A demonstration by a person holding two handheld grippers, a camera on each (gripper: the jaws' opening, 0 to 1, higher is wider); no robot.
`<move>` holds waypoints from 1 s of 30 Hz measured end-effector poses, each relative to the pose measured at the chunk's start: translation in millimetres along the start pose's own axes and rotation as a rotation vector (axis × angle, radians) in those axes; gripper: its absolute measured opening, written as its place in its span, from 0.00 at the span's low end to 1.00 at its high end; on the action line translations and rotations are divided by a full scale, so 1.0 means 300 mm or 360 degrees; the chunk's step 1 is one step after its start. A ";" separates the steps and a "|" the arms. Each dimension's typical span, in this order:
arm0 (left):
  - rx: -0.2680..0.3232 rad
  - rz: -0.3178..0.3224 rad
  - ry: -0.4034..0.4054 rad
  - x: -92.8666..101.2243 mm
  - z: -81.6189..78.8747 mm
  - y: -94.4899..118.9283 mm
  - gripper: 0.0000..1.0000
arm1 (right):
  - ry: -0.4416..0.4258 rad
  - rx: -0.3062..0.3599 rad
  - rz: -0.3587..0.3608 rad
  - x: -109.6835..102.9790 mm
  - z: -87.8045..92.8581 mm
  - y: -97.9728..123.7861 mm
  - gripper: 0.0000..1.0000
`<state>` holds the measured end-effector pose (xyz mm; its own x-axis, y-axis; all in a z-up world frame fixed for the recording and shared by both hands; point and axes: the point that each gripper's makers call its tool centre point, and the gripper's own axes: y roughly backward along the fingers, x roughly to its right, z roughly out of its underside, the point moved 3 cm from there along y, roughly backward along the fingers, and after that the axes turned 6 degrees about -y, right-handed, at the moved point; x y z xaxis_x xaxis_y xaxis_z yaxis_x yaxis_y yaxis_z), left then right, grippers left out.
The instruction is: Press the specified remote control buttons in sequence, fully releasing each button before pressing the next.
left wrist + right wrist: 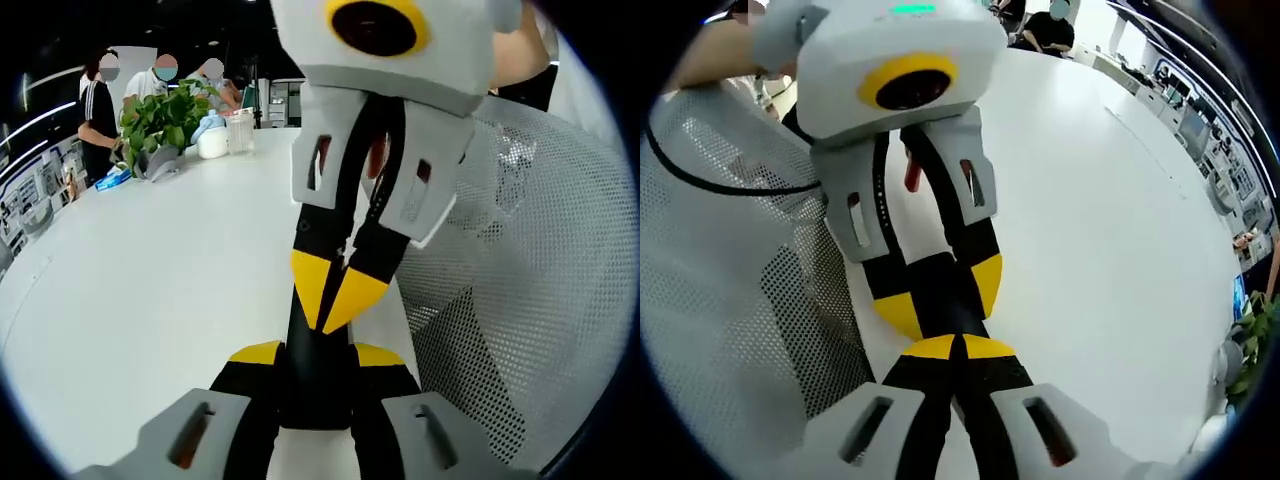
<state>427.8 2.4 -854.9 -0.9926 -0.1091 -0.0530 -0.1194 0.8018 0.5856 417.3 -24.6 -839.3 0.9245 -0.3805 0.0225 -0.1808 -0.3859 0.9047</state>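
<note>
Left gripper [317, 355]: nearest in the left gripper view; jaws narrow, clamped on the sides of the remote.
Remote [318, 390]: dark, slim, long; held above the near edge of the table, beside the chair. Buttons cannot be made out.
Right gripper [325, 318]: jaws pressed together into one point, tips at the remote's face; contact likely but not certain.
Step, as judged: pressing a button. Push straight down with the joined tips, keep the left grip steady, then lift fully clear before moving to another button.
Table [150, 260]: white, broad, bare nearby.
Chair [520, 260]: white mesh back, right.
Plant [160, 120]: far left, with jars and people.
</note>
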 end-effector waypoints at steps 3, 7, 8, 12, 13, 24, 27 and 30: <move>0.0002 0.0002 0.0003 -0.001 0.000 0.000 0.20 | -0.0018 0.0001 0.0008 0.002 0.001 0.000 0.00; 0.0003 0.0004 0.0003 -0.001 0.000 0.000 0.20 | -0.0090 -0.0023 -0.0007 0.006 -0.003 -0.001 0.00; 0.0002 0.0004 0.0001 -0.001 0.000 0.000 0.20 | -0.0108 -0.0030 -0.0011 0.007 -0.003 -0.001 0.00; 0.0000 0.0008 -0.0001 -0.001 -0.001 0.000 0.20 | -0.0148 -0.0048 -0.0037 0.012 -0.002 -0.003 0.00; -0.0001 0.0008 -0.0001 -0.001 -0.001 0.000 0.20 | -0.0176 -0.0051 -0.0049 0.014 -0.001 -0.003 0.00; -0.0021 0.0009 -0.0016 0.000 -0.002 -0.003 0.20 | -0.0175 -0.0089 -0.0067 0.015 0.003 -0.005 0.00; -0.0021 -0.0018 0.0001 0.002 -0.003 -0.003 0.20 | -0.0299 -0.0057 -0.0048 0.020 0.007 -0.006 0.00; -0.0031 -0.0034 0.0016 0.003 -0.003 0.000 0.20 | -0.0249 -0.0039 0.0007 0.007 0.001 -0.007 0.00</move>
<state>426.9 1.7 -854.1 -0.9896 -0.1320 -0.0577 -0.1400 0.7875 0.6002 419.7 -25.0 -841.4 0.8599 -0.5091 -0.0385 -0.1747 -0.3642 0.9148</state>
